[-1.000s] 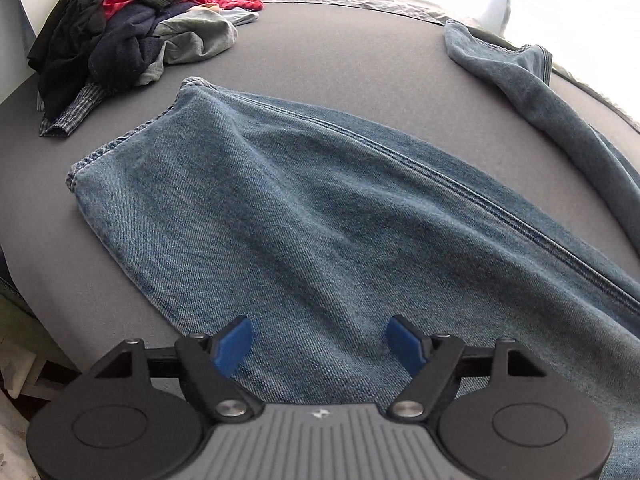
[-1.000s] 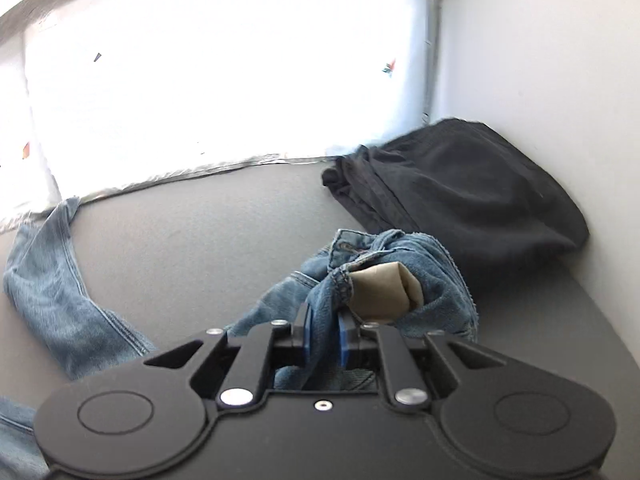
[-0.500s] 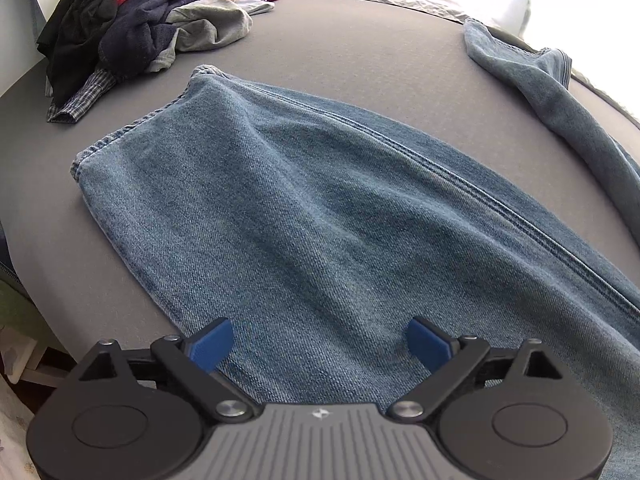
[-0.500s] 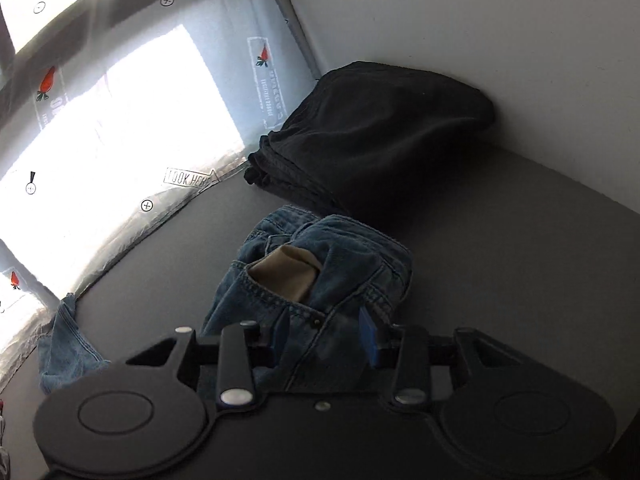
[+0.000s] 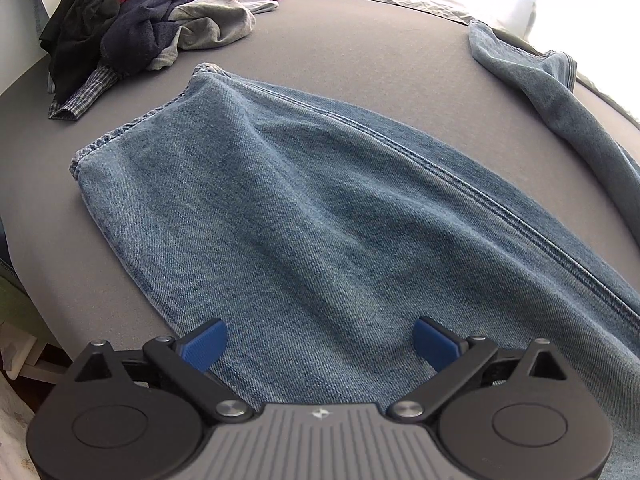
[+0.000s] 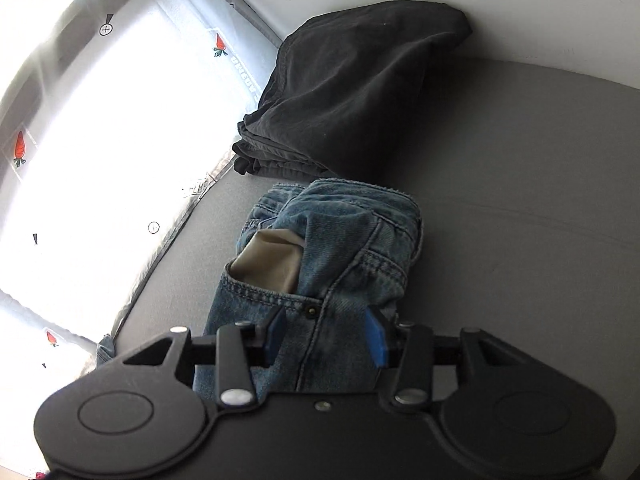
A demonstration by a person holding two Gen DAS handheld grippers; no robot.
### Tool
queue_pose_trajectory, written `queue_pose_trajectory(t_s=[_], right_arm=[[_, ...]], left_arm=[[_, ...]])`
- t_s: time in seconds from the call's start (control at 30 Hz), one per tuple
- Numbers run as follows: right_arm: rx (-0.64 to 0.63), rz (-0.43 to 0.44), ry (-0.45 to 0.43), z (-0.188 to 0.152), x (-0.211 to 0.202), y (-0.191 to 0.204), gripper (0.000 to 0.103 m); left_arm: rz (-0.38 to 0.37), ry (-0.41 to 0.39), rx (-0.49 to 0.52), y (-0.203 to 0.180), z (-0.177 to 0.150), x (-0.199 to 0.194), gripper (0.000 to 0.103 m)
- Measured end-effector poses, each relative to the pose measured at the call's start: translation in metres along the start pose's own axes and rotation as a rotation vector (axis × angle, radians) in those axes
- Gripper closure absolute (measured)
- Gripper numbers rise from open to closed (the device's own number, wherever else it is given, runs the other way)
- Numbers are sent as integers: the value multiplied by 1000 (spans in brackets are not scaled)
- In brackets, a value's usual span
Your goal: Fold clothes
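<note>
Blue denim jeans lie spread on the grey table, one leg flat, its hem towards 10 o'clock. The left gripper hovers over this leg with its blue fingers spread wide. In the right wrist view, the waist part, with a beige pocket lining turned out, sits between the parted fingers of the right gripper. A folded black garment lies at 12 o'clock. The print on the window film cannot be read.

Grey surface, perhaps a bed, carries jeans, clothes heap.
</note>
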State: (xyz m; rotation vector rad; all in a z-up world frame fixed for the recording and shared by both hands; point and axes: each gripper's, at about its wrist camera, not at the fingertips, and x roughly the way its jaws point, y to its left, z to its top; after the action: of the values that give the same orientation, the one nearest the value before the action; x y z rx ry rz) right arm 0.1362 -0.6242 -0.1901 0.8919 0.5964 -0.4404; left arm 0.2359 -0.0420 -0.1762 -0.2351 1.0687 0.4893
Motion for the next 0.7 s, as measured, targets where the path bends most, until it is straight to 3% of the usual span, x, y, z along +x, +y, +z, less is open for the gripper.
queue_pose_trajectory(t_s=[0.2, 0.33, 0.4, 0.53, 0.7], right_arm=[[-81, -55, 56, 1, 24, 16, 57], [-144, -53, 43, 2, 25, 27, 81], [-174, -53, 35, 2, 25, 33, 86], [-150, -69, -38, 3, -5, 35, 89], [-68, -111, -145, 9, -71, 21, 91]], left_arm=[[-1, 5, 3, 0, 2, 1, 2], [-5, 8, 7, 1, 3, 2, 0], [-8, 10, 9, 1, 4, 3, 0], [-13, 12, 14, 2, 5, 3, 0], [-16, 21, 25, 1, 6, 3, 0]])
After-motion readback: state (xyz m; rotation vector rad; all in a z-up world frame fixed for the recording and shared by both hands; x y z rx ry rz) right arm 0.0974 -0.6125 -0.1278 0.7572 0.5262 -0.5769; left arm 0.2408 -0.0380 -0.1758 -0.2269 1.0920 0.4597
